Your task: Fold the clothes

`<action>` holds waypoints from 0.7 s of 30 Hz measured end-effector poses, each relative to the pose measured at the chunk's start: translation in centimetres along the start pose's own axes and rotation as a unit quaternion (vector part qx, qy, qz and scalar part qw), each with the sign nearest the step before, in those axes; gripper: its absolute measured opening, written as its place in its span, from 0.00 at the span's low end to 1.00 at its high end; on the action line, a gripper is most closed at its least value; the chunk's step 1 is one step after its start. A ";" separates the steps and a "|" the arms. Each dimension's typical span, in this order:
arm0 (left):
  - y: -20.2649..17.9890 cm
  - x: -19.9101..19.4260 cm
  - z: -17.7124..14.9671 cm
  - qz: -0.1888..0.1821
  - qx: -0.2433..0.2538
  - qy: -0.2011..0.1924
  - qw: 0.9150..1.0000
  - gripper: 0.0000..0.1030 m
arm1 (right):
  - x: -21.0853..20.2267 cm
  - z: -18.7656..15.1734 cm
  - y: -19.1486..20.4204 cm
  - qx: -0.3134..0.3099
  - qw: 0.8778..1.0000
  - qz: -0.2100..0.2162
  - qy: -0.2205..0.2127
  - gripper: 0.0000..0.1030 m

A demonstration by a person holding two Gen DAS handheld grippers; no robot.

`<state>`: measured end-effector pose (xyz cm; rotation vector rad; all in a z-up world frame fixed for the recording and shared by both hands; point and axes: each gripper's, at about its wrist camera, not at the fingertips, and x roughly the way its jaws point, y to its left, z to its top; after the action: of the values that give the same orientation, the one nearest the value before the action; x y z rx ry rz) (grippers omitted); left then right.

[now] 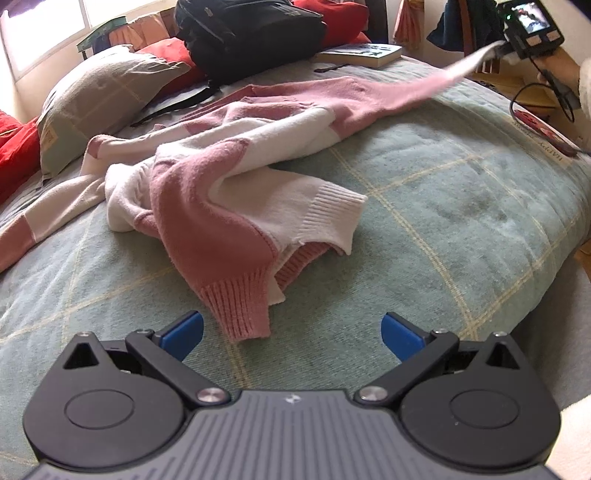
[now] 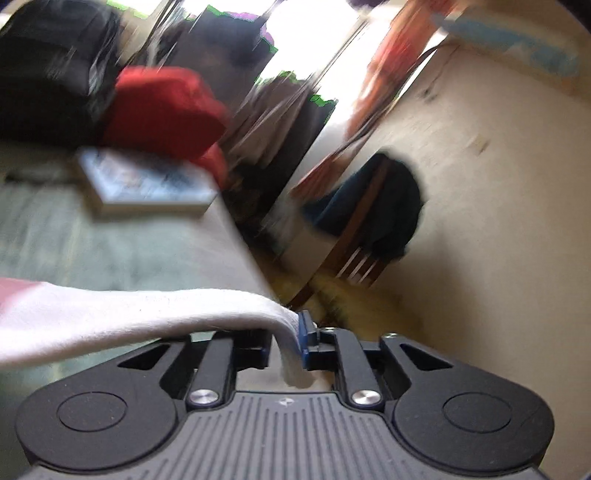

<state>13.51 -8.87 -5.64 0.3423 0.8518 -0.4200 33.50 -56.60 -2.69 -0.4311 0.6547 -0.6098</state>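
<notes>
A pink and white knitted sweater [image 1: 221, 177] lies crumpled on the green checked blanket [image 1: 443, 192]. My left gripper [image 1: 293, 328] hovers open just short of its pink ribbed hem [image 1: 240, 310], with nothing between the blue pads. One sleeve [image 1: 424, 88] stretches up and to the right, off the bed, to my right gripper [image 1: 500, 50]. In the right wrist view the sleeve's white cuff [image 2: 288, 347] hangs between the jaws of my right gripper [image 2: 284, 339]. They stand slightly apart, and the cuff rests against the right pad [image 2: 306, 332] without looking squeezed.
At the head of the bed sit a grey-green pillow [image 1: 99, 96], red cushions [image 1: 14, 147], a black backpack [image 1: 251, 33] and a book [image 1: 358, 53]. The bed's right edge drops to the floor. Beyond it stands a wooden chair [image 2: 369, 229] draped with dark cloth.
</notes>
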 end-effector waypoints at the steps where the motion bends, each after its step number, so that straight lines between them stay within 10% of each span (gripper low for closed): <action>1: -0.1 0.0 0.0 -0.001 0.002 0.000 1.000 0.99 | 0.1 -0.4 0.4 -0.010 1.000 0.001 0.004 0.32; 13: -0.2 -0.4 0.0 -0.006 0.005 -0.006 1.000 0.99 | -0.1 -1.0 -0.7 -0.064 0.994 -0.082 0.032 0.48; 16: 0.0 -0.3 0.2 -0.008 0.005 -0.008 1.000 0.99 | -1.3 0.2 -1.1 -0.020 0.999 -0.034 0.020 0.48; 21: 0.7 -0.4 0.8 -0.018 0.000 -0.015 1.000 0.99 | -3.3 3.4 2.1 0.053 0.982 0.183 0.005 0.48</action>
<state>14.10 -8.54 -4.74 0.3198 0.8288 -0.4580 34.49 -52.29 -0.01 -0.1994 0.6861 -0.2954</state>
